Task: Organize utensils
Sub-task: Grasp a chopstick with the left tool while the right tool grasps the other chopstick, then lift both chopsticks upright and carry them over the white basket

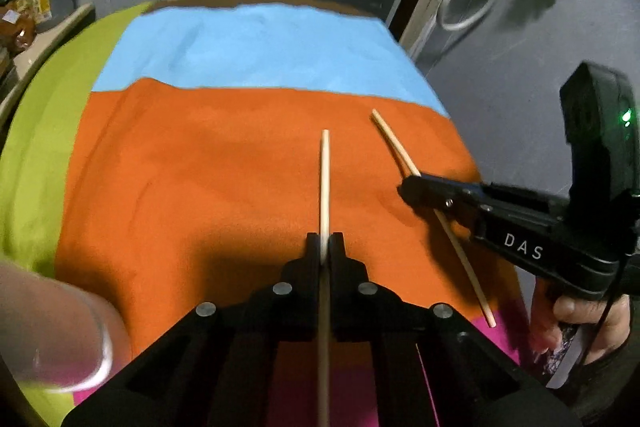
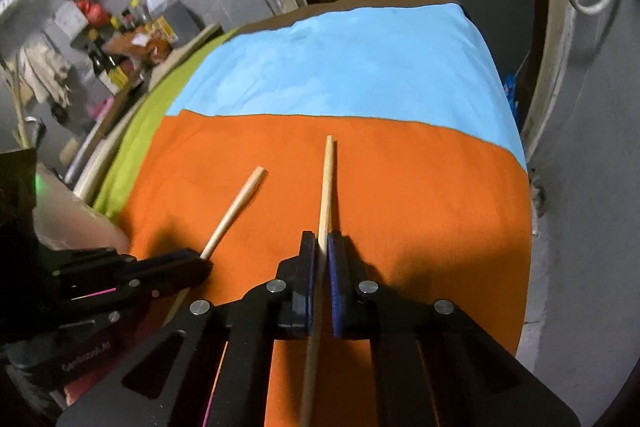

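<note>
From the left wrist, the left gripper (image 1: 325, 241) pinches one chopstick (image 1: 325, 179), its tip reaching ahead over the orange cloth (image 1: 180, 167). To its right, the right gripper (image 1: 408, 189) clamps the other chopstick (image 1: 394, 143).

From the right wrist, the right gripper (image 2: 319, 243) pinches its chopstick (image 2: 326, 187); the left gripper (image 2: 200, 265) sits lower left, gripping the first (image 2: 234, 213).

White letters "DAS" stand on the right hand-held gripper (image 1: 412, 187); other lettering is too blurred.
</note>
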Demonstrator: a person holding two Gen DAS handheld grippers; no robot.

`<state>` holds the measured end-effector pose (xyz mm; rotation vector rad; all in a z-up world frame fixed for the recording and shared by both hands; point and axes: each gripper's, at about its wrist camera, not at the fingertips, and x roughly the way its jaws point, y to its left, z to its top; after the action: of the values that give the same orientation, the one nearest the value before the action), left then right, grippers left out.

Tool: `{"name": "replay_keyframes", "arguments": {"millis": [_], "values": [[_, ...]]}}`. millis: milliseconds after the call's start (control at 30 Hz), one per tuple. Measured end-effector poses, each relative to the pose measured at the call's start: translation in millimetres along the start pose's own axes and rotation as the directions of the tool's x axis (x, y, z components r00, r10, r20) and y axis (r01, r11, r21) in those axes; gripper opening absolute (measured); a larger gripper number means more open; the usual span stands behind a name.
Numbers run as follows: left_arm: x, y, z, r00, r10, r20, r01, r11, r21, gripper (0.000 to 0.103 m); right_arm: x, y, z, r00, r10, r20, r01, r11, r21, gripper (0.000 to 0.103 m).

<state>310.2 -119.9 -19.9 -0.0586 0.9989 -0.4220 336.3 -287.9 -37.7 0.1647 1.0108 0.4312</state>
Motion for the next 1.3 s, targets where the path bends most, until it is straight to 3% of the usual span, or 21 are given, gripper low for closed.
{"name": "replay_keyframes", "arguments": {"millis": [167,333,433,700,800,867,1067,1167,1300], "values": [[-38.3,-6.1,-22.2,0.990,-0.026,0.141,0.022,0.999,0.035,0.002,-31.9,11.3,-15.5,0.993,0.046,0.110,-0.048,0.999,0.016,0.004],[-91.1,-10.5,-45.2,0.941,-0.025,0.337,-0.002,0.997,0.079,0.002,-62.5,44.2,-28.0,0.971,0.047,0.236,-0.035,0.998,-0.055,0.003],[-121.3,-10.6,-54.0,0.897,-0.035,0.440,-0.005,0.996,0.090,0.002,-79.9,63.9,-32.1,0.946,0.072,0.316,-0.047,0.995,-0.086,0.003],[-191.9,13.6,-60.0,0.780,-0.016,0.626,-0.020,0.999,0.050,0.002,-125.3,136.7,-24.2,0.845,0.178,0.505,-0.076,0.974,-0.215,0.003],[-224.4,31.7,-64.1,0.717,-0.001,0.697,-0.018,1.000,0.020,0.002,-132.5,167.8,-17.2,0.812,0.228,0.537,-0.090,0.958,-0.271,0.003],[-238.3,47.6,-62.7,0.687,0.013,0.726,-0.016,1.000,-0.003,0.002,-134.8,187.8,-13.8,0.788,0.254,0.561,-0.090,0.949,-0.303,0.003],[-273.5,102.9,-58.2,0.581,0.074,0.811,-0.010,0.996,-0.084,0.002,-136.0,233.7,-2.3,0.696,0.344,0.630,-0.138,0.925,-0.353,0.003],[-283.2,136.6,-58.3,0.543,0.112,0.832,0.011,0.990,-0.141,0.002,-132.9,251.8,-0.6,0.651,0.353,0.671,-0.120,0.922,-0.368,0.003],[-284.8,172.2,-52.5,0.519,0.158,0.840,0.022,0.980,-0.198,0.002,-118.2,270.0,2.1,0.604,0.343,0.719,-0.080,0.924,-0.374,0.003]]}}
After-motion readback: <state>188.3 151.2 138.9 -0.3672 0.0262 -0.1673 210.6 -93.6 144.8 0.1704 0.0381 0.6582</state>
